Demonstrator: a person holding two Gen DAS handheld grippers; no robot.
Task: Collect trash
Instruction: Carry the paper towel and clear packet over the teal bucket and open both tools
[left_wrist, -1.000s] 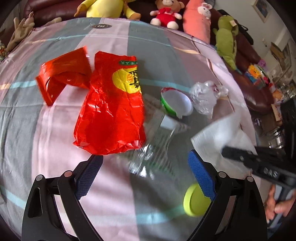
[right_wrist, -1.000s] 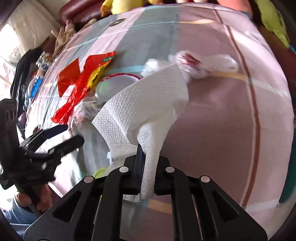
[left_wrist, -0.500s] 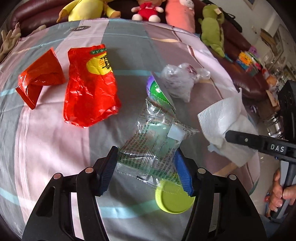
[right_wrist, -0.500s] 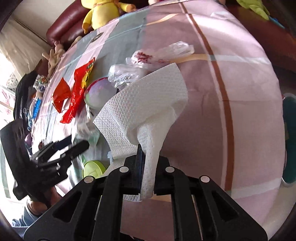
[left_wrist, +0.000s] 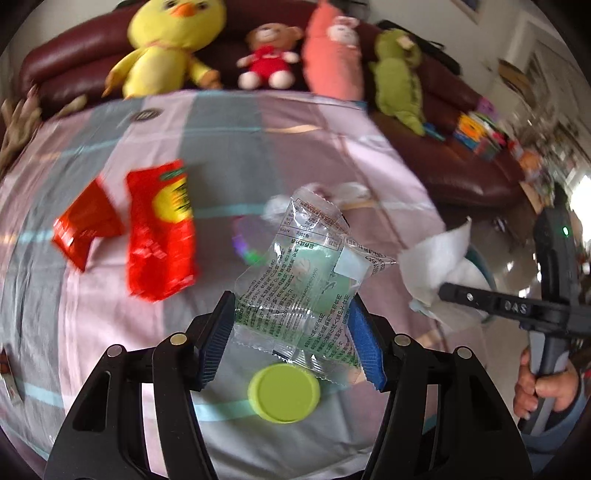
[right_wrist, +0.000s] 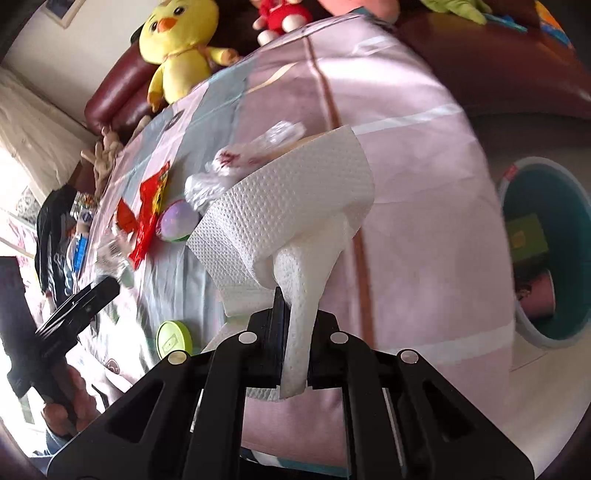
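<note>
Left gripper (left_wrist: 291, 332) is clamped about half open on the clear plastic wrapper (left_wrist: 301, 284), blue pads biting its lower edges; right gripper (right_wrist: 291, 314) is fully closed on a twisted tail of the white paper towel (right_wrist: 291, 206). Both loads look clear of the worktop (left_wrist: 240, 147). The teal bin (right_wrist: 546, 251) sits past the worktop's edge at 3 o'clock in the right wrist view, already with trash inside. My read: carry both pieces there. Bring the right one over first, get the towel fully above the rim before you let go, since it hangs wide and could drape on the lip. The wrapper is light and stiff, so release it low in the opening or it may drift. The route to the bin over the pink cloth looks open. Left on the worktop: green lid (left_wrist: 283, 392) at 6 o'clock under the left gripper, two red snack bags (left_wrist: 159, 232) at 9, crumpled clear plastic (right_wrist: 236, 166) near centre. Keep the two grippers apart at the bin.
</note>
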